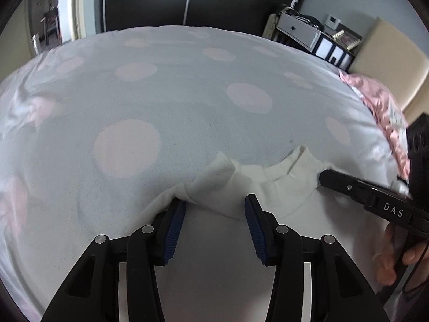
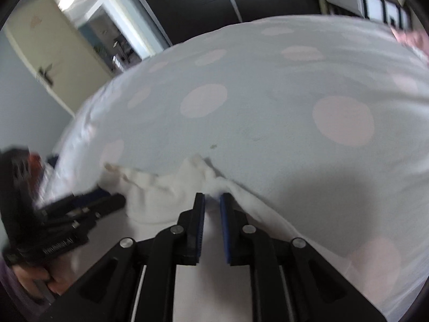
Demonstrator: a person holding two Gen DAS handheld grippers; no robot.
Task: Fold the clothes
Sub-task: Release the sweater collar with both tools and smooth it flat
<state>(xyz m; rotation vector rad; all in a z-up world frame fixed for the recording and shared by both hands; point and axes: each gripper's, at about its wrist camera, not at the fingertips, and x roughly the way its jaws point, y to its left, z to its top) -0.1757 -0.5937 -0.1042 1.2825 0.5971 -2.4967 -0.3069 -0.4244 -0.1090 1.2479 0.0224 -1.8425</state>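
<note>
**Fold barely started: garment at shoulders, no fold visible**

Left claw [image 1: 215, 209] jaws apart, astride the shoulder edge of the white garment [image 1: 268, 185], nothing clamped. Garment lies on the dotted bed cover [image 1: 166, 102], collar up. Right claw [image 2: 212, 201] jaws nearly together at the other shoulder; grip unclear. All folds remain, judging by this.

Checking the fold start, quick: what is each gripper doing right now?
Left gripper: open, fingers astride a fold of the white garment.
Right gripper: narrow gap, garment edge between the fingers; grip cannot be told.
</note>
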